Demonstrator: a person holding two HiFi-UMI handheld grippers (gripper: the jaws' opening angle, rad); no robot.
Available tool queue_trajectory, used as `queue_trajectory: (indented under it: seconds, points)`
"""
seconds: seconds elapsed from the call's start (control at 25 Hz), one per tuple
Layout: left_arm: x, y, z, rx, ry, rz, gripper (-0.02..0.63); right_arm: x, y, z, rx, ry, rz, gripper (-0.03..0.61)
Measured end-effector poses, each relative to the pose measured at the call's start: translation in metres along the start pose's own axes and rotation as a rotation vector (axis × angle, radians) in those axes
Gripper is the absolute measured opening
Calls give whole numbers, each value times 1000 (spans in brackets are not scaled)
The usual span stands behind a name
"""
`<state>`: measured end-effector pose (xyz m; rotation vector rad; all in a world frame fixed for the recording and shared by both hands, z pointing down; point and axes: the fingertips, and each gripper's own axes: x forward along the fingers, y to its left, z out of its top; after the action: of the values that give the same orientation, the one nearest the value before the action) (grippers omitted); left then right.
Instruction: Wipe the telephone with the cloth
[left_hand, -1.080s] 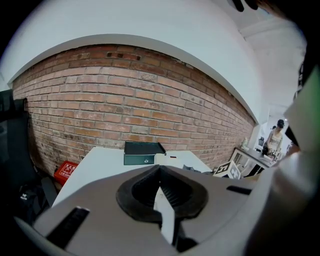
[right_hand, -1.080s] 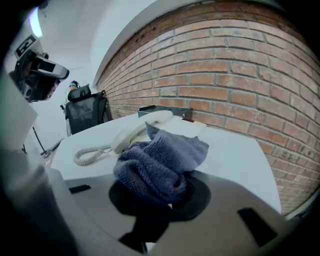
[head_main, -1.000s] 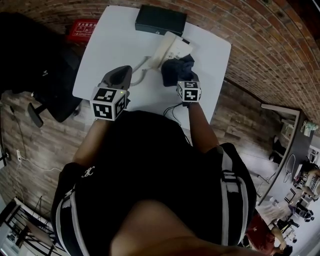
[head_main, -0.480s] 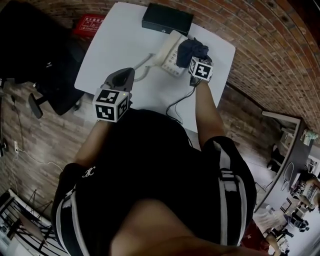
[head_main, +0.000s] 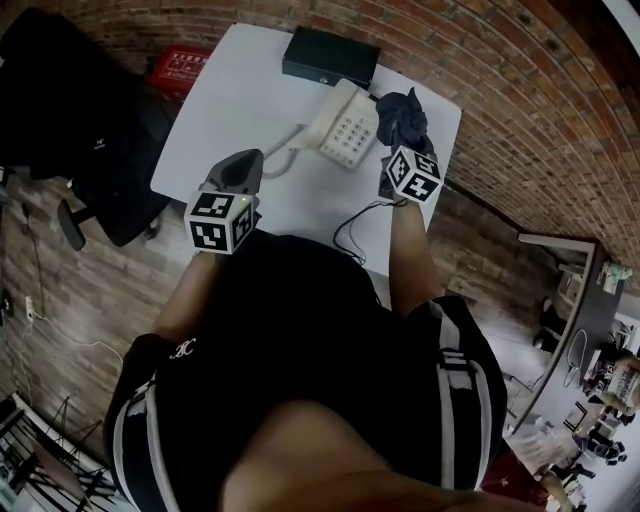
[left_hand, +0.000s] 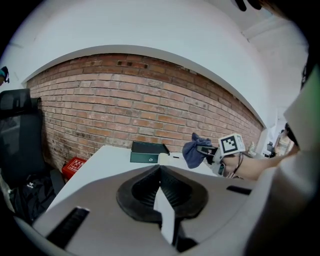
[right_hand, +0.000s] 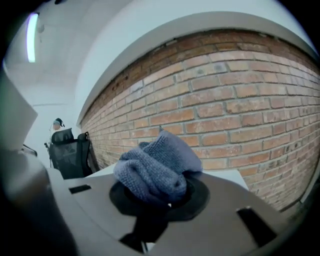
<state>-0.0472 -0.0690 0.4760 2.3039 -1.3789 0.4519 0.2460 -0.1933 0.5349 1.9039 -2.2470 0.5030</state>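
Note:
A cream telephone (head_main: 340, 125) lies on the white table (head_main: 225, 110), its keypad showing. My right gripper (head_main: 398, 138) is shut on a dark blue cloth (head_main: 402, 115), held just right of the telephone near the table's far right corner. In the right gripper view the bunched cloth (right_hand: 157, 167) fills the jaws of that gripper (right_hand: 160, 192), with the brick wall behind it. My left gripper (head_main: 243, 162) hovers over the table's near left part, shut and holding nothing. From the left gripper (left_hand: 160, 172) I see the cloth (left_hand: 194, 150) raised above the table.
A black box (head_main: 330, 57) sits at the table's far edge behind the telephone. The phone's pale cord (head_main: 285, 152) and a thin black cable (head_main: 355, 228) trail toward the near edge. A black office chair (head_main: 85, 130) and a red box (head_main: 180, 62) stand left of the table.
My right gripper has carried the cloth from the telephone's near right side across it to the far right, off the telephone. The left gripper has stayed put.

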Motion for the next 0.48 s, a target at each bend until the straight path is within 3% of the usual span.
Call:
queue_trajectory:
  seconds: [0.24, 0.48]
  points:
    - [19, -8, 18, 31, -26, -63, -8, -80, 20, 55, -25, -170, -21, 48]
    - [35, -25, 40, 85, -53, -120, -8, -140, 29, 50, -5, -230, -76, 48]
